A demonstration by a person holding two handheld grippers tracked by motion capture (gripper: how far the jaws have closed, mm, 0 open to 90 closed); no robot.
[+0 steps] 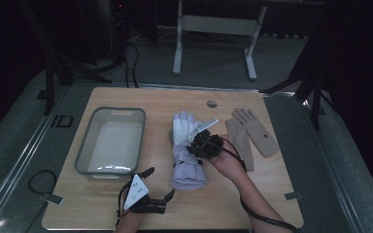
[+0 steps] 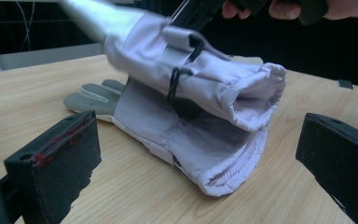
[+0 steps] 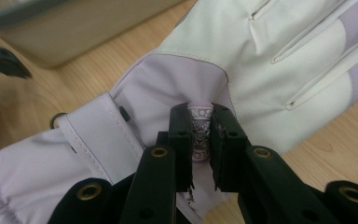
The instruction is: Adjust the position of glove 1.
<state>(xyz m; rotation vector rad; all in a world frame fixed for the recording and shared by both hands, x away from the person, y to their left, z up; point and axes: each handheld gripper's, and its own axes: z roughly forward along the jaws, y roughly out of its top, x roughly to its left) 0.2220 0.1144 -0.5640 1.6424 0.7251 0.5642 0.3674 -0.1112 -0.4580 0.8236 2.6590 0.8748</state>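
- Lavender ski glove (image 1: 188,155): the upper one of a stacked pair, lying at the middle of the table; in the left gripper view its cuff end (image 2: 242,88) is raised off the glove beneath (image 2: 168,135), which lies flat on the wood with its grey fingers pointing away.
- Right gripper (image 1: 205,144): clenched on a fold of this glove's fabric at the wrist; the right gripper view shows a patterned strip of cloth (image 3: 199,133) pinched between the two black jaws.
- Left gripper (image 1: 156,187): released, jaws wide apart, resting near the table's front edge, close to the glove cuffs and just in front of the bin.
- Table (image 1: 126,99): light wood grain top with a small round grommet (image 1: 211,103) near its far edge.
- Grey plastic bin (image 1: 110,141): stands left of the gloves, translucent walls, nothing seen inside.
- Tan knit gloves (image 1: 252,133): a pair lying flat to the right, well apart from the bin.
- Room: dark surroundings, grey carpet-like floor, a white desk frame (image 1: 213,29) behind, cables on the floor at the left.
- Writing: "ID" marking (image 1: 61,121) on the floor strip beside the table's left edge; no brand can be read on the gloves.
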